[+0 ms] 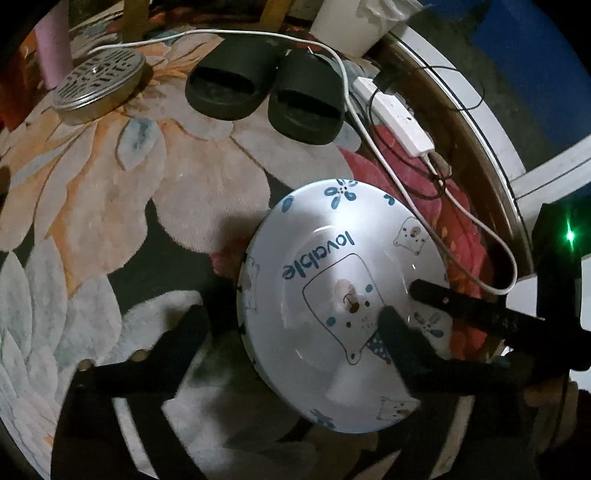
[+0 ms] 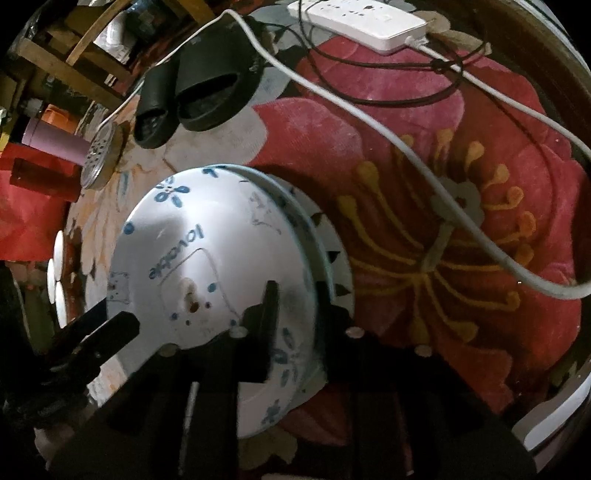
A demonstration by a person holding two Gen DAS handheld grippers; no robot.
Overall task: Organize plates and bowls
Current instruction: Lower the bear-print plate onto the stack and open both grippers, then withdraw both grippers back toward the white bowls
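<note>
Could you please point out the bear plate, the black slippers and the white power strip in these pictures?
bear plate [image 1: 343,280]: left wrist view, printed centre.
black slippers [image 1: 229,85]: left wrist view, strap of the left-hand slipper.
white power strip [image 2: 362,22]: right wrist view, top face.

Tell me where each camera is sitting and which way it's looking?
Left wrist: rides on the left hand-held gripper, looking forward and down along its dark fingers at the "lovable" bear plate above the flowered rug; the right hand-held gripper shows too.
Right wrist: rides on the right hand-held gripper, looking down at the same plate, with more plates stacked behind it; the other gripper's fingers enter at lower left.
Both views share the plate, black slippers, white power strip and perforated metal tin.
</note>
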